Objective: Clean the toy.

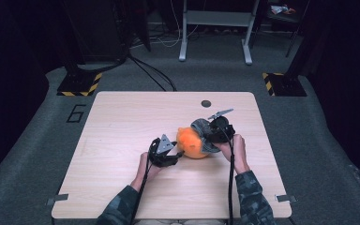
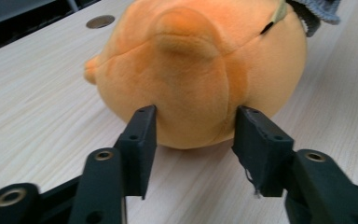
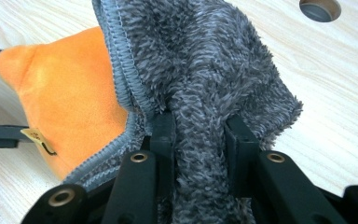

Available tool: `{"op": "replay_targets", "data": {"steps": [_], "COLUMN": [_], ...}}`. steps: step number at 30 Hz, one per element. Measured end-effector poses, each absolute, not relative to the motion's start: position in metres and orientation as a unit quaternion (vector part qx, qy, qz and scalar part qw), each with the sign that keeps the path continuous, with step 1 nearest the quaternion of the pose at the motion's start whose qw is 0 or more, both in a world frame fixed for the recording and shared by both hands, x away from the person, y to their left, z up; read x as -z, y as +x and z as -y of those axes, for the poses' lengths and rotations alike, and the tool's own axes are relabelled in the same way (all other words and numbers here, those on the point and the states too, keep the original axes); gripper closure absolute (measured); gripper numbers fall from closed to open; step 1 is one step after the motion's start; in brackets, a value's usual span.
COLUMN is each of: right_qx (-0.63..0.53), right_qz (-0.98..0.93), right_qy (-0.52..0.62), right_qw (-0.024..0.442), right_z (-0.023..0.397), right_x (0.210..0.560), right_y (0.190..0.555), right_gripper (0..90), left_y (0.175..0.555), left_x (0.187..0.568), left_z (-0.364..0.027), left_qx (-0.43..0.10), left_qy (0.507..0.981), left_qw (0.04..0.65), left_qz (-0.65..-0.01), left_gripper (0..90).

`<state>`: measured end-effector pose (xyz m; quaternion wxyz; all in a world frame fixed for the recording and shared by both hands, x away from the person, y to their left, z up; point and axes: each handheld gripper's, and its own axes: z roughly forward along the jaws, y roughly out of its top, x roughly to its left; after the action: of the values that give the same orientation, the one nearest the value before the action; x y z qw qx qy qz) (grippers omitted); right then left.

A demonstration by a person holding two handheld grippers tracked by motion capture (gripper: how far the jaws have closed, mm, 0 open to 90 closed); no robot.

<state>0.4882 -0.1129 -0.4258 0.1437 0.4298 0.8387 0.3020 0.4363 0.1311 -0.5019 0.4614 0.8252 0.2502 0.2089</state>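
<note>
You are holding the left gripper (image 1: 180, 153) low on the wooden table (image 1: 122, 126), just left of the orange plush toy (image 1: 191, 143). In the left gripper view its two black jaws are standing partly apart, one on each side of the toy's (image 2: 200, 70) rounded end. The tips are touching or almost touching the soft surface, but the plush is not looking squeezed, so the jaws are not gripping it.

Your right gripper (image 1: 209, 136) is sitting at the right side of the toy, a little farther from you. In the right gripper view its jaws are clamping a thick fold of the grey fluffy cloth (image 3: 200, 70), and the fabric is bulging out between them. The cloth's stitched edge is lying against the orange toy (image 3: 70, 98), covering part of its right side.

The toy is resting on the table near the middle, a little toward the right. A small round hole (image 1: 206, 103) in the tabletop is lying beyond it, toward the far edge.
</note>
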Motion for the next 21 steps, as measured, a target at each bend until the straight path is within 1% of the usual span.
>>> {"op": "replay_targets", "data": {"steps": [1, 3, 6, 8, 12, 18, 21], "right_qx": [-0.301, -0.303, -0.310, -0.314, -0.326, -0.340, -0.349], "right_qz": [-0.839, -0.838, -0.833, -0.830, -0.824, -0.816, -0.818], "right_qy": [0.431, 0.432, 0.435, 0.438, 0.438, 0.437, 0.428], "right_qw": [0.142, 0.141, 0.144, 0.145, 0.149, 0.163, 0.163], "right_z": [0.113, 0.114, 0.116, 0.118, 0.124, 0.125, 0.122], "right_x": [0.426, 0.427, 0.430, 0.430, 0.426, 0.415, 0.408], "right_y": [0.489, 0.489, 0.487, 0.485, 0.481, 0.473, 0.468], "right_gripper": [69.0, 69.0, 69.1, 69.1, 69.1, 69.1, 69.0], "left_y": [0.437, 0.437, 0.435, 0.435, 0.433, 0.429, 0.428], "left_x": [0.502, 0.503, 0.504, 0.504, 0.502, 0.496, 0.492], "left_z": [-0.130, -0.128, -0.124, -0.125, -0.126, -0.126, -0.127], "left_qx": [-0.210, -0.213, -0.220, -0.219, -0.218, -0.202, -0.200], "left_qy": [0.825, 0.827, 0.820, 0.815, 0.813, 0.812, 0.810], "left_qw": [0.462, 0.460, 0.471, 0.479, 0.483, 0.486, 0.488], "left_qz": [-0.247, -0.243, -0.239, -0.241, -0.243, -0.250, -0.258], "left_gripper": [53.0, 60.7, 74.2, 79.9, 82.9, 83.1, 83.1]}}
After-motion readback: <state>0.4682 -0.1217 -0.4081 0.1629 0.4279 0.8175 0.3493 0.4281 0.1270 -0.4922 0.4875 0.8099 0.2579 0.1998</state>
